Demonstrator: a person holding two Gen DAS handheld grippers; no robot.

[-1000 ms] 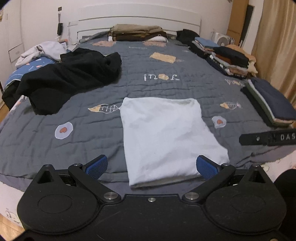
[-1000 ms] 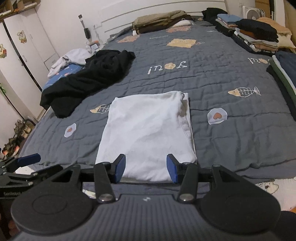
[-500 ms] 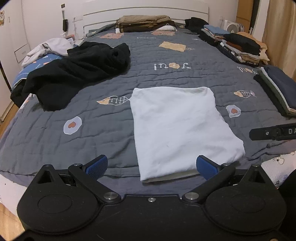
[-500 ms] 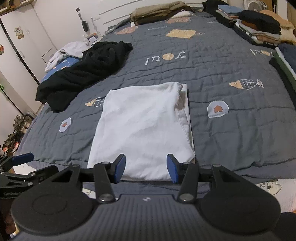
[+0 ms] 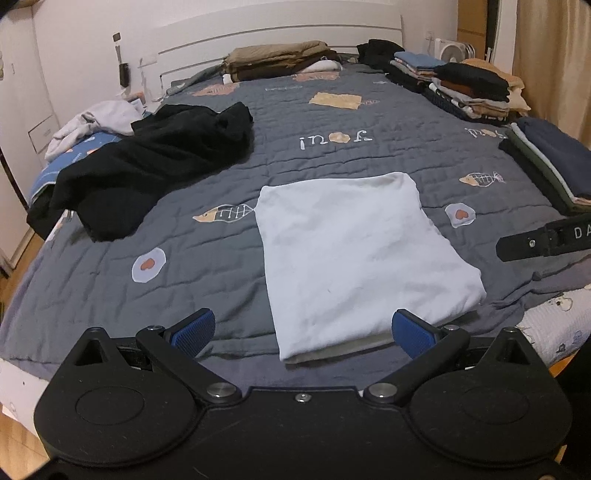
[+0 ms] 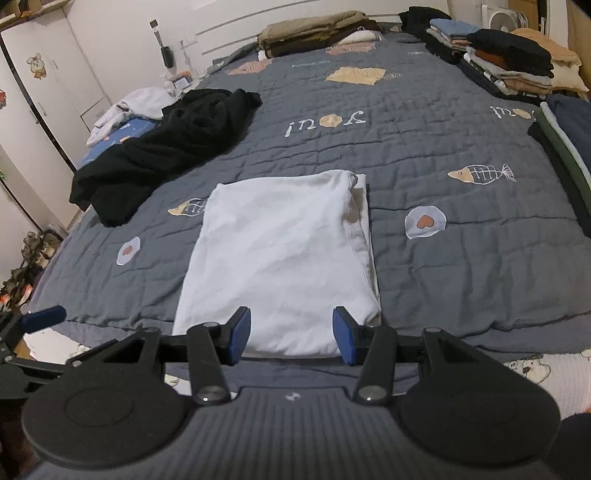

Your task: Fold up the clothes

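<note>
Lying flat near the foot of the bed, the folded white cotton garment (image 5: 354, 251) sits as a neat rectangle on the grey quilted bedspread with fish and egg patches (image 5: 332, 122), its near edge just short of the bed's end. The left gripper (image 5: 303, 330) hangs in front of that edge, blue pads spread wide with nothing between them, one pad out over bare quilt and the other by the garment's near right corner. The right gripper (image 6: 291, 334) hangs off the same edge too, its jaws parted at a narrower gap and holding nothing; the garment's near hem shows between the two blue pads (image 6: 242, 332). Off to the left, a crumpled black garment (image 5: 147, 166) sprawls on the quilt, well apart from the white one. Folded piles of clothes (image 5: 465, 88) line the right side of the bed, and a tan and brown stack (image 5: 277, 61) rests by the white headboard (image 5: 280, 35).
</note>
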